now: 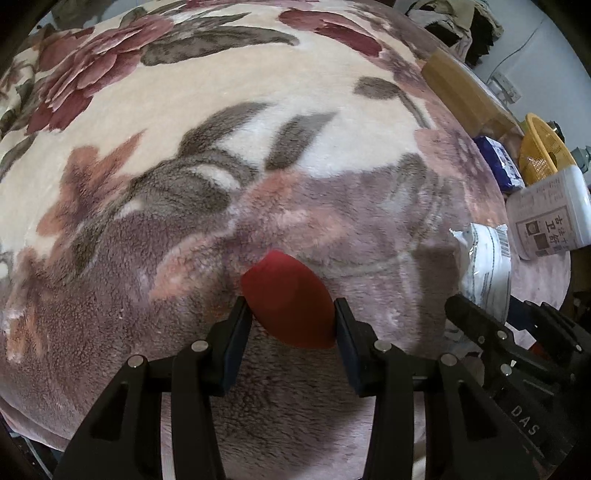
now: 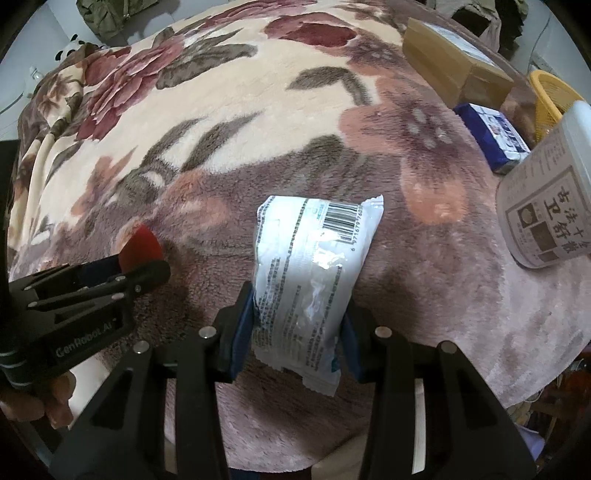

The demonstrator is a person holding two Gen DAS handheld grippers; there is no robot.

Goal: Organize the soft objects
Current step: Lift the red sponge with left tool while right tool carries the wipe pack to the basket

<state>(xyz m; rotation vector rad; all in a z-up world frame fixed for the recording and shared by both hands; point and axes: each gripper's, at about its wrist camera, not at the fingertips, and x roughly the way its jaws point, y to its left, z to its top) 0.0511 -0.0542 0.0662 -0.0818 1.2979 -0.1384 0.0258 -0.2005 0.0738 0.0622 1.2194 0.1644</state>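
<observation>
My left gripper [image 1: 293, 314] is shut on a red egg-shaped sponge [image 1: 288, 295], held just above the floral fleece blanket [image 1: 184, 147]. It also shows at the left of the right wrist view [image 2: 147, 267], with the red sponge [image 2: 142, 245] sticking out past its tips. My right gripper [image 2: 299, 314] is shut on a white plastic packet [image 2: 310, 273] with a barcode, held over the blanket [image 2: 221, 110]. The packet [image 1: 484, 266] and the right gripper's fingers [image 1: 476, 317] appear at the right of the left wrist view.
At the right edge stand a white jar with a printed label [image 2: 546, 206], a blue packet [image 2: 491, 136], a yellow plastic basket [image 2: 550, 99] and a cardboard box [image 2: 450, 62]. Dark clothes lie piled at the far back [image 1: 458, 22].
</observation>
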